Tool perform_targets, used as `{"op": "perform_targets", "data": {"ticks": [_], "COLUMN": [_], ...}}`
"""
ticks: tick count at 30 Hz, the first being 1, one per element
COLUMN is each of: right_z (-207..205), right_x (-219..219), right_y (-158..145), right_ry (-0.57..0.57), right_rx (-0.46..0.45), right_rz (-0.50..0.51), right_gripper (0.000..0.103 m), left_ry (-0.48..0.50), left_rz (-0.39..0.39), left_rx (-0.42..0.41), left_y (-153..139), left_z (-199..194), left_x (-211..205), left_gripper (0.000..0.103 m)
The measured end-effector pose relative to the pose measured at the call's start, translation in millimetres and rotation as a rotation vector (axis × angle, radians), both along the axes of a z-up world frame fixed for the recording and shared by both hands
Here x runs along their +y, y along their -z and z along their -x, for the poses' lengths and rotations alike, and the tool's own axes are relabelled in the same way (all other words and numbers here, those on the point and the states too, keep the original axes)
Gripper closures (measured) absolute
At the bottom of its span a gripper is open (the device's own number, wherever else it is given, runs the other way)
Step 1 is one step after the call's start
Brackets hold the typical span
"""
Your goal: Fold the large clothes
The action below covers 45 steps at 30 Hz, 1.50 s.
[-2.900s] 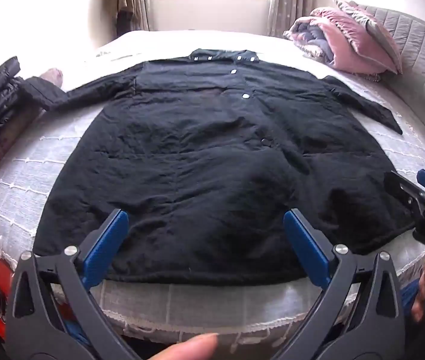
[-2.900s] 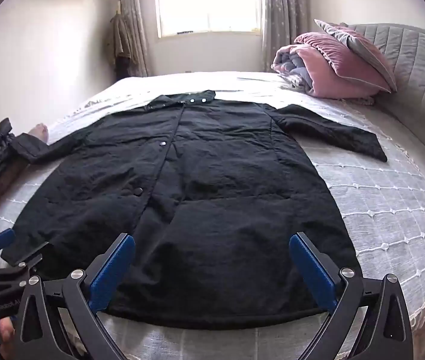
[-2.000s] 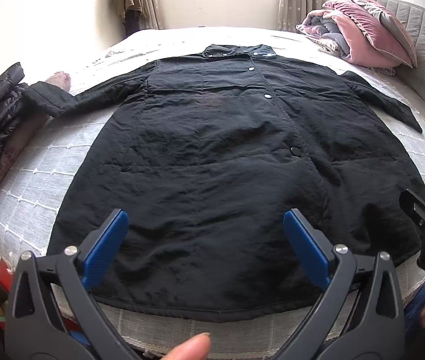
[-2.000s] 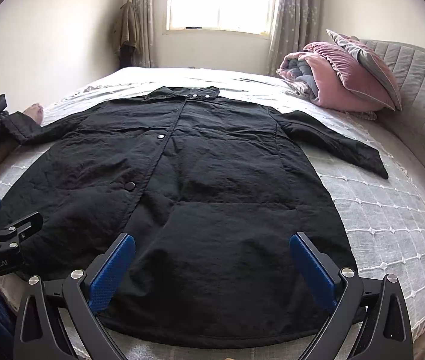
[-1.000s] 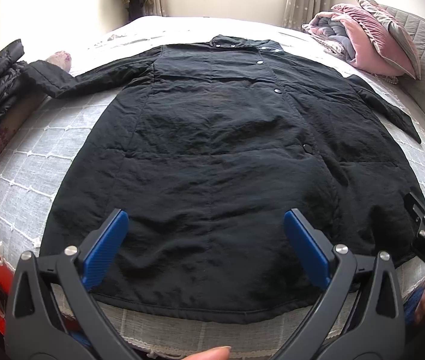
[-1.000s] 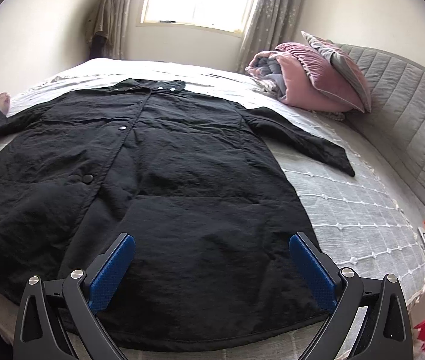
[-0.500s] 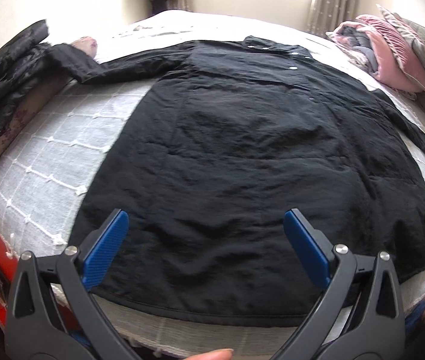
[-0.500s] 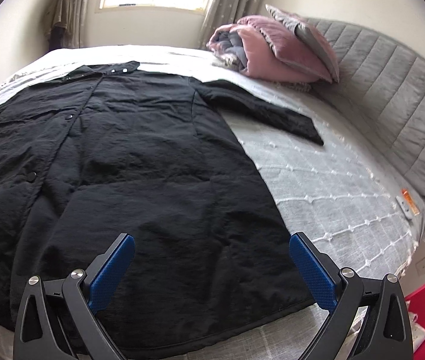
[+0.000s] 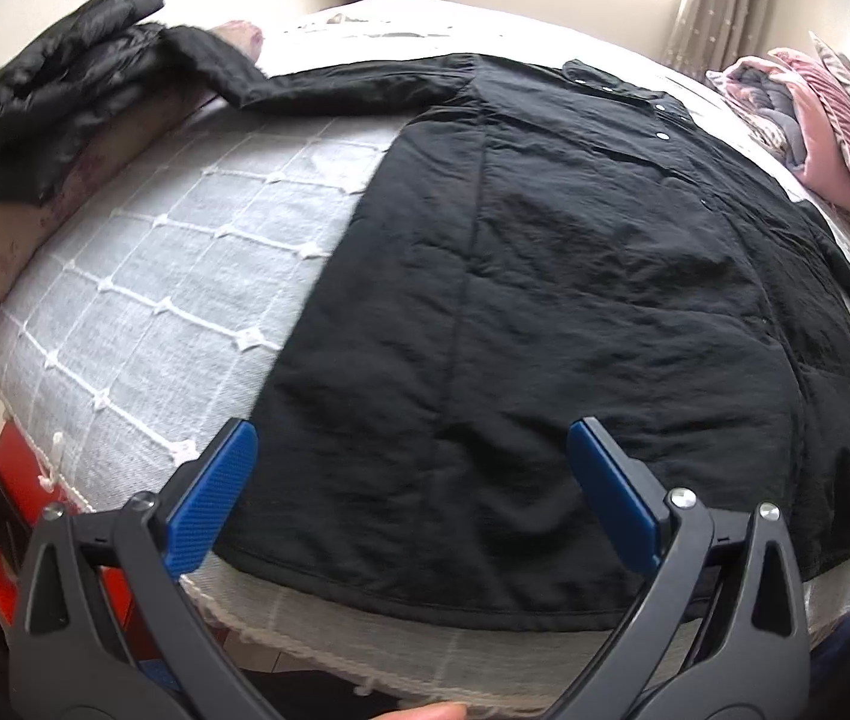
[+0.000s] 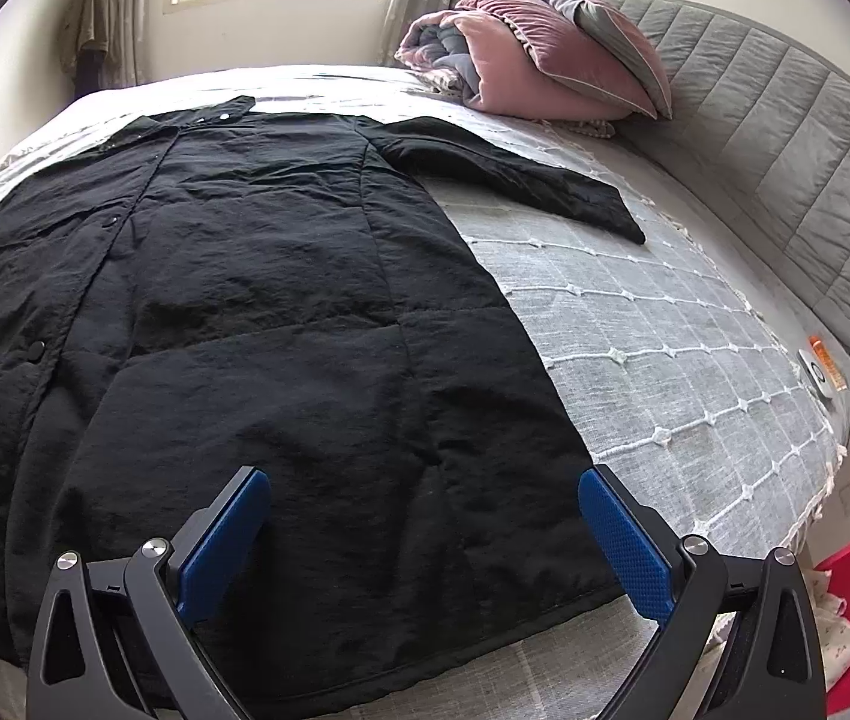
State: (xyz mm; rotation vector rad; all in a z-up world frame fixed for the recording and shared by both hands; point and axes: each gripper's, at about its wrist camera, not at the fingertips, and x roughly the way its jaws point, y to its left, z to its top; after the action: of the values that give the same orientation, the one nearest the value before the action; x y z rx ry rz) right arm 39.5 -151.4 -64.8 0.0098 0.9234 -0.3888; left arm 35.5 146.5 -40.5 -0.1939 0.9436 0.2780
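A long black coat (image 9: 574,300) (image 10: 257,330) lies spread flat, front up, on the grey checked bedspread (image 9: 143,300) (image 10: 664,360), filling the middle of both views with its sleeves stretched toward the upper corners. The left tongs (image 9: 413,486) and right tongs (image 10: 425,534) both stand wide open at the bottom of their frames over the hem, gripping nothing. Pink pillows (image 10: 538,69) sit at the upper right, and a dark folded garment (image 9: 47,114) at the upper left.
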Motion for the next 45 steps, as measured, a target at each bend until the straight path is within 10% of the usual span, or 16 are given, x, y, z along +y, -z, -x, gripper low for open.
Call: {"op": "perform_targets", "data": {"ticks": [8, 15, 29, 39, 43, 45], "right_z": [0, 16, 21, 27, 28, 29], "right_x": [-32, -81, -100, -120, -108, -106], "right_y": [11, 19, 33, 38, 37, 34], "right_ry": [0.053, 0.033, 0.029, 0.068, 0.020, 0.013], "right_rx": [0.053, 0.043, 0.034, 0.064, 0.068, 0.055], "right_rz": [0.000, -0.233, -0.432, -0.498, -0.460, -0.439], "right_gripper": [0.000, 0.002, 0.053, 0.033, 0.034, 0.065], "left_ry": [0.001, 0.038, 0.005, -0.033, -0.015, -0.025], "left_rz": [0.046, 0.137, 0.087, 0.174, 0.155, 0.138], "left_rx": [0.028, 0.020, 0.047, 0.052, 0.028, 0.012], "left_y": [12, 16, 28, 35, 30, 26], "left_z": [4, 10, 2, 6, 9, 11], "left_x": [21, 30, 30, 45, 37, 36], "left_gripper": [0.000, 0.009, 0.052, 0.040, 0.075, 0.092]}}
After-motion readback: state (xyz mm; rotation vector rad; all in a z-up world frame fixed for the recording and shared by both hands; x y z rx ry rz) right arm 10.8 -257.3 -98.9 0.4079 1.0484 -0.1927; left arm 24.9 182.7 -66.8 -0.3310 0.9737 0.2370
